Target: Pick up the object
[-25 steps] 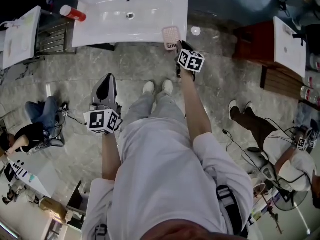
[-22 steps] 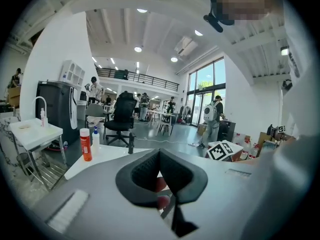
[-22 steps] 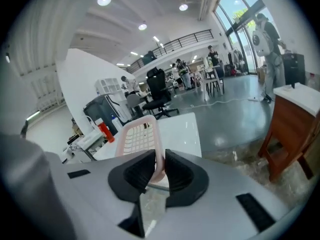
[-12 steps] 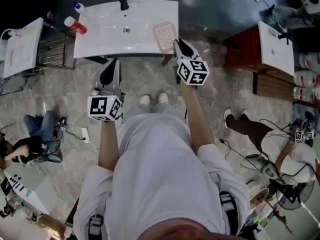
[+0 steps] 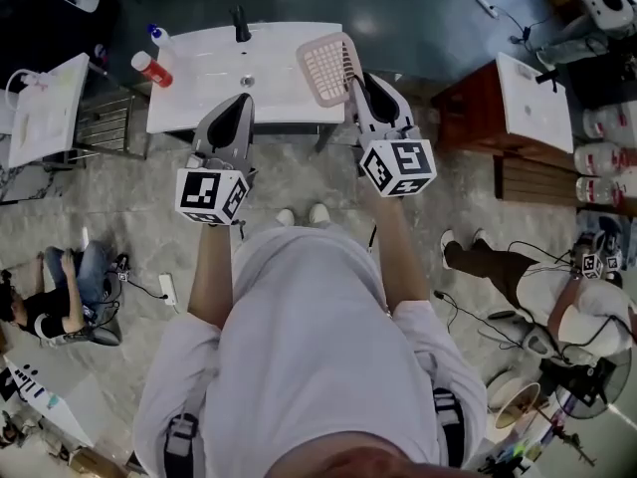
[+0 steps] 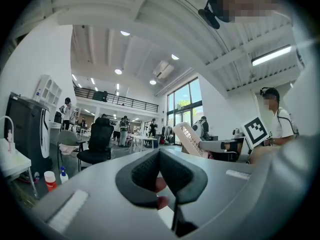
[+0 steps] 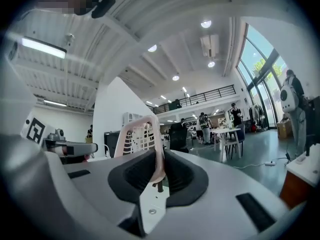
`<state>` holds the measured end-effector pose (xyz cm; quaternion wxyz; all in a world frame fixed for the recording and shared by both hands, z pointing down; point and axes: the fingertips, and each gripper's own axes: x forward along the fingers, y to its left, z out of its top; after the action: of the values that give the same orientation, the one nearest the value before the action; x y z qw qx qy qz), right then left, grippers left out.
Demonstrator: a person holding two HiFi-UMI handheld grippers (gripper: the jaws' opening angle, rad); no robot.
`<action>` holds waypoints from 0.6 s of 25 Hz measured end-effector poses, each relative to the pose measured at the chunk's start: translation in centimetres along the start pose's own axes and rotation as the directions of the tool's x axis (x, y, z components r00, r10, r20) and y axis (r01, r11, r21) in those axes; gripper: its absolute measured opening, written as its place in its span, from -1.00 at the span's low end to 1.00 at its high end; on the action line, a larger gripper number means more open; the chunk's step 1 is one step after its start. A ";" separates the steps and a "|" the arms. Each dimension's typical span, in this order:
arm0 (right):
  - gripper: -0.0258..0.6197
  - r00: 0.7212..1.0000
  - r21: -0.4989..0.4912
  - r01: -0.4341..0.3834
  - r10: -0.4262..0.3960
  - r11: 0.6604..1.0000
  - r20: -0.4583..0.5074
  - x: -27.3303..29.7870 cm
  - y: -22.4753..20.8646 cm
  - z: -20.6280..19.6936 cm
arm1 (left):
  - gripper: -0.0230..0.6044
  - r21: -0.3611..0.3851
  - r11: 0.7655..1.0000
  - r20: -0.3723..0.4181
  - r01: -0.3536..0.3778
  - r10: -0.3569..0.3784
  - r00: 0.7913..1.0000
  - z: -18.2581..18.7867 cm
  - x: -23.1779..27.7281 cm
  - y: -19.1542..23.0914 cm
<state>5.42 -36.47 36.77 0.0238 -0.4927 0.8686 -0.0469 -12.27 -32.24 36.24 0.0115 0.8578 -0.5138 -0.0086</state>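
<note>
Right gripper: the right gripper (image 7: 159,156) is clenched on the thin rim of a pink slotted basket (image 5: 326,68). Its own view shows the rim edge nipped between the two dark pads.
Object's place: the basket stands up out of the right jaws and leans to their left. From the head view it fans out ahead of the fingertips and toward the other gripper.
Left gripper: the left gripper (image 5: 237,108) has its jaws closed together with nothing in them. It is held beside the right one, and the basket is off to its right and not touching it.
Below the grippers: a white washbasin top (image 5: 199,83) lies ahead of and under both sets of fingertips, with a tap (image 5: 240,25) beyond them. A red-capped bottle (image 5: 151,68) lies off to the left of the left gripper.
Step in hand: the grasp looks made and the basket appears to hang free of the washbasin top, so this is judged to be the end of the pick-up.
Progress: most likely nearly complete, since the task asks for no more than getting the object up.
Next move calls for: a firm, steady pinch and a quiet wrist. The hold is only on one edge, so the basket's body overhangs the jaws.
Risk: the light basket could swivel or slip from the pads if the right gripper is jolted or loosened.
</note>
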 end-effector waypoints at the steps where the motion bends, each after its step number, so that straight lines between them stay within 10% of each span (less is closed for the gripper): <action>1: -0.73 1.000 -0.024 0.000 0.000 1.000 0.018 -0.4 0.3 1.1 | -0.93 0.004 1.000 0.008 0.006 -0.006 1.000 0.6 0.2 -0.2; 6: -0.75 0.997 -0.156 0.025 -0.012 0.988 0.081 -2.4 1.6 4.7 | -0.93 0.014 0.999 0.042 0.028 -0.029 0.999 2.9 0.7 -1.0; 15: -0.75 0.990 -0.061 -0.022 0.031 0.998 0.140 -5.3 3.0 8.0 | -0.93 0.019 0.996 0.052 0.087 -0.088 0.995 4.9 0.1 -2.6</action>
<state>6.26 -30.81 28.51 0.0710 -0.4837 0.8722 0.0140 -10.04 -31.18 31.28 -0.0098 0.8791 -0.4758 -0.0273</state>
